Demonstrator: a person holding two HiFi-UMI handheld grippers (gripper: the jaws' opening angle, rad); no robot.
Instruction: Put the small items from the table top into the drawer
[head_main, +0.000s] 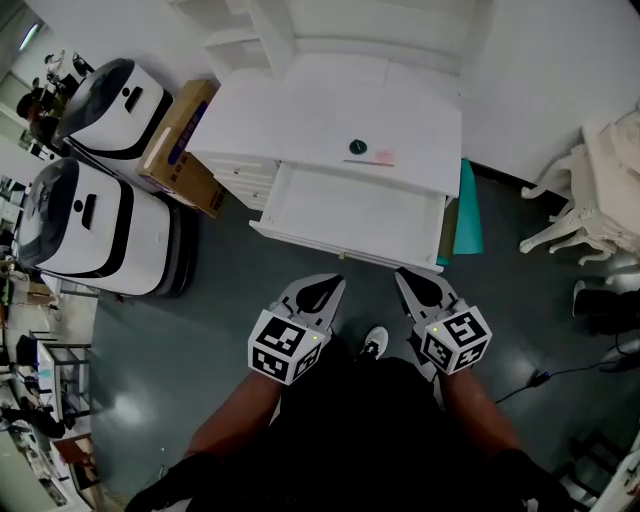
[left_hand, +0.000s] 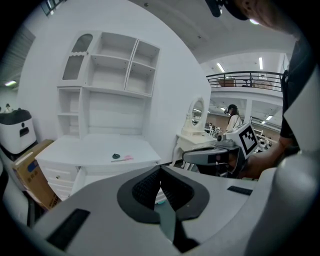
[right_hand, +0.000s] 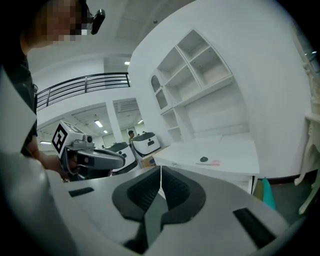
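Note:
A white desk (head_main: 300, 110) stands ahead with its drawer (head_main: 345, 213) pulled open and bare inside. On the desk top near the front edge lie a small dark round item (head_main: 358, 147), a thin dark pen-like stick (head_main: 366, 162) and a small pink item (head_main: 385, 157). The same items show in the left gripper view as the dark item (left_hand: 116, 156) and the pink item (left_hand: 127, 157), and in the right gripper view as the dark item (right_hand: 203, 159). My left gripper (head_main: 338, 281) and right gripper (head_main: 398, 273) hang side by side well short of the drawer, both shut and holding nothing.
Two white machines (head_main: 95, 215) and a cardboard box (head_main: 180, 140) stand left of the desk. A teal board (head_main: 468, 215) leans at the desk's right side. White ornate furniture (head_main: 590, 200) stands at the right. The desk carries a shelf unit (left_hand: 107, 80) at the back.

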